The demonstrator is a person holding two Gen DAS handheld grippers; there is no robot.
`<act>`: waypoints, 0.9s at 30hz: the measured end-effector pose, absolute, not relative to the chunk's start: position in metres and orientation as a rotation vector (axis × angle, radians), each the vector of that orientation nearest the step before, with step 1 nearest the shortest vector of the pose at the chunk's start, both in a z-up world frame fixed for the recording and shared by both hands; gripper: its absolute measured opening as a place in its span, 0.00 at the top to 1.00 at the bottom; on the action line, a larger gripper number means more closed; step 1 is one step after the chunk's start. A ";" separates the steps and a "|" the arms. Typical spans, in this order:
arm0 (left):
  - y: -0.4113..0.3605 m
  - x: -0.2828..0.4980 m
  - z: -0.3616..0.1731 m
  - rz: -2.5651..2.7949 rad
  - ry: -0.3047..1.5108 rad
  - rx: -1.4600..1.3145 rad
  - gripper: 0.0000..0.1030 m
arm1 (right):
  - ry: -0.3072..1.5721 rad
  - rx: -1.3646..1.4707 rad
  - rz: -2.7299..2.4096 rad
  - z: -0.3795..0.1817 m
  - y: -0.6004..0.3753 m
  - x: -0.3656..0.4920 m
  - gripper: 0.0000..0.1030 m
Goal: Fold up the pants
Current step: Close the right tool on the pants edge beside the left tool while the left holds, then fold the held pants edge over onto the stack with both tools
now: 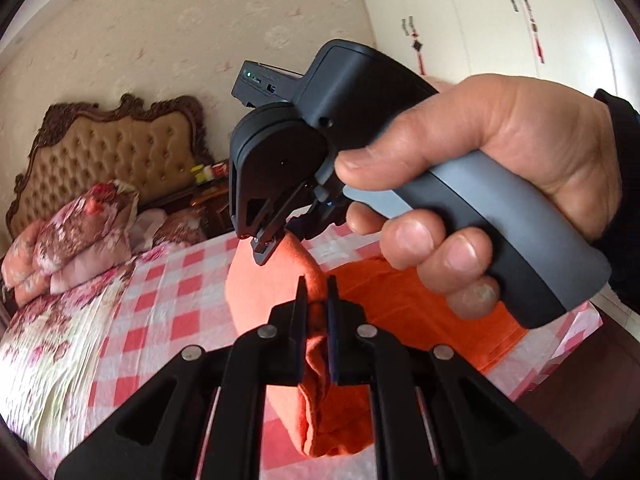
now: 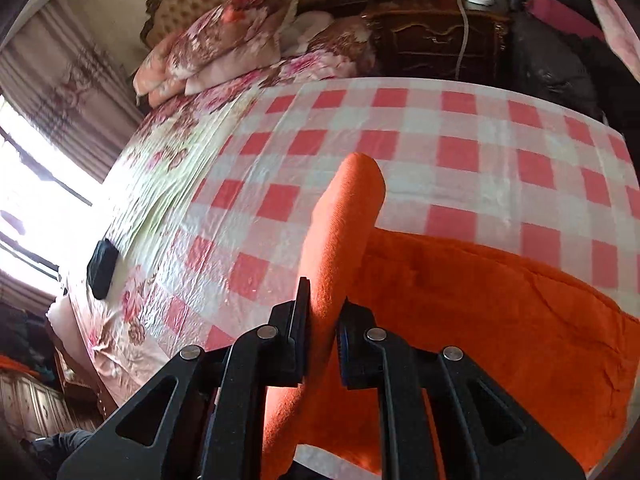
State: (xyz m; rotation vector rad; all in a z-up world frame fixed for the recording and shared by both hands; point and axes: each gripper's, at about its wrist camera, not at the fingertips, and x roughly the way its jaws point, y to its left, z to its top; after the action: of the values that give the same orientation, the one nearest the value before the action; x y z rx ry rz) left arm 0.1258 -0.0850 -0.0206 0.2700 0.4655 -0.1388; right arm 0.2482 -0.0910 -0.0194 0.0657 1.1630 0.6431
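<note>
Orange fleece pants (image 1: 400, 300) (image 2: 480, 300) lie on the pink-checked bed sheet (image 1: 168, 292) (image 2: 440, 140). My left gripper (image 1: 317, 296) is shut on a raised fold of the orange cloth, which hangs down between its fingers. A hand (image 1: 500, 168) holds my right gripper (image 1: 278, 242) just beyond it, pointing down and pinching another part of the same lifted edge. In the right wrist view the right gripper (image 2: 324, 312) is shut on an upright ridge of orange cloth that rises past its fingertips. The rest of the pants spreads flat to the right.
Floral pillows and folded quilts (image 1: 80, 232) (image 2: 224, 40) are stacked at the tufted headboard (image 1: 120, 148). A dark wooden nightstand (image 2: 436, 40) with small items stands past the bed. A black object (image 2: 102, 264) lies near the bed's left edge by the window. White wardrobe doors (image 1: 520, 20) stand behind.
</note>
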 end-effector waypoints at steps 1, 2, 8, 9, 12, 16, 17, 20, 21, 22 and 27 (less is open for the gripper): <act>-0.104 0.129 -0.023 -0.168 0.455 0.296 0.92 | 1.158 0.098 0.614 -0.019 -0.121 0.252 0.89; -0.122 0.134 -0.026 -0.192 0.450 0.314 0.92 | 1.157 0.114 0.597 -0.021 -0.141 0.253 0.88; -0.218 0.150 -0.069 -0.263 0.453 0.438 0.92 | 1.198 0.186 0.465 -0.075 -0.251 0.262 0.89; -0.230 0.152 -0.077 -0.265 0.460 0.458 0.92 | 1.206 0.190 0.455 -0.083 -0.259 0.263 0.88; -0.259 0.162 -0.110 -0.249 0.479 0.527 0.92 | 1.249 0.203 0.437 -0.127 -0.289 0.268 0.88; -0.274 0.161 -0.153 -0.224 0.489 0.637 0.78 | 1.262 0.243 0.478 -0.158 -0.296 0.268 0.85; -0.275 0.160 -0.157 -0.219 0.482 0.649 0.68 | 1.253 0.249 0.495 -0.158 -0.297 0.267 0.81; -0.276 0.156 -0.166 -0.194 0.478 0.675 0.62 | 1.239 0.272 0.544 -0.158 -0.299 0.266 0.63; -0.275 0.158 -0.167 -0.188 0.480 0.674 0.61 | 1.236 0.275 0.551 -0.157 -0.299 0.266 0.61; -0.275 0.161 -0.168 -0.184 0.487 0.673 0.60 | 1.233 0.265 0.551 -0.157 -0.298 0.266 0.61; -0.261 0.171 -0.169 -0.141 0.522 0.669 0.91 | 1.222 0.168 0.502 -0.157 -0.283 0.269 0.92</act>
State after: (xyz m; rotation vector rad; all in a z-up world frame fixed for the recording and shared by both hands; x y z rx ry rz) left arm 0.1713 -0.2609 -0.1691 0.6694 0.5219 -0.1412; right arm 0.2695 -0.2829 -0.1569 0.1684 1.2224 0.5021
